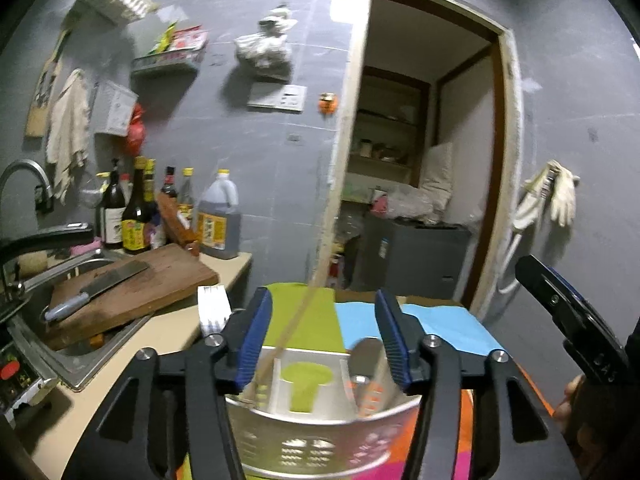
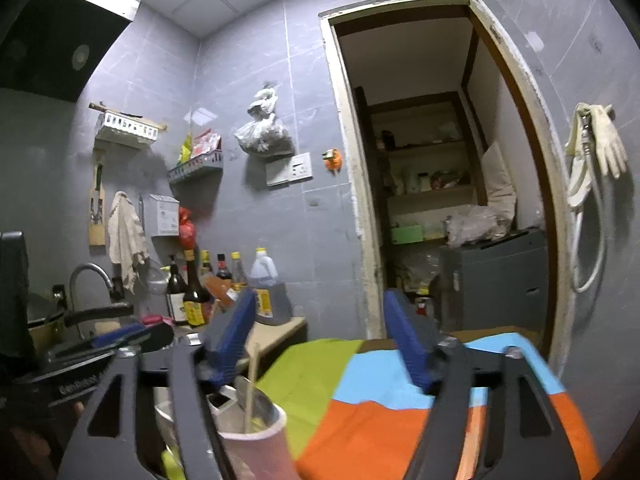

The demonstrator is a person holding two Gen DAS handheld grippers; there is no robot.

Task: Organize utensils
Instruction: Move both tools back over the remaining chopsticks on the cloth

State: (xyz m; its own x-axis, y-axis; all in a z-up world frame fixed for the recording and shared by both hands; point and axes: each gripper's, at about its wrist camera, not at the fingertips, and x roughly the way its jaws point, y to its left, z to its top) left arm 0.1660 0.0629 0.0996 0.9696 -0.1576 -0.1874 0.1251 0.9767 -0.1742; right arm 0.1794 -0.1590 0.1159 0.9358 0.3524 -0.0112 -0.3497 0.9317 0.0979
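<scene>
1. Left gripper (image 1: 325, 338): jaws spread, pinching nothing, a thin wooden chopstick (image 1: 320, 272) standing loose between them.
2. Right gripper (image 2: 326, 344): jaws wide apart, empty.
3. The chopstick leans toward one o'clock, foot in the perforated metal utensil holder (image 1: 320, 436) at six.
4. A steel spoon (image 1: 366, 356) shares the holder's divided compartments.
5. The holder sits on a multicoloured cloth (image 2: 380, 412).

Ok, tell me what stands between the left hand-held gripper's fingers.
In the left wrist view, a chopstick rises from the holder between the open left hand-held gripper's fingers, untouched.
</scene>
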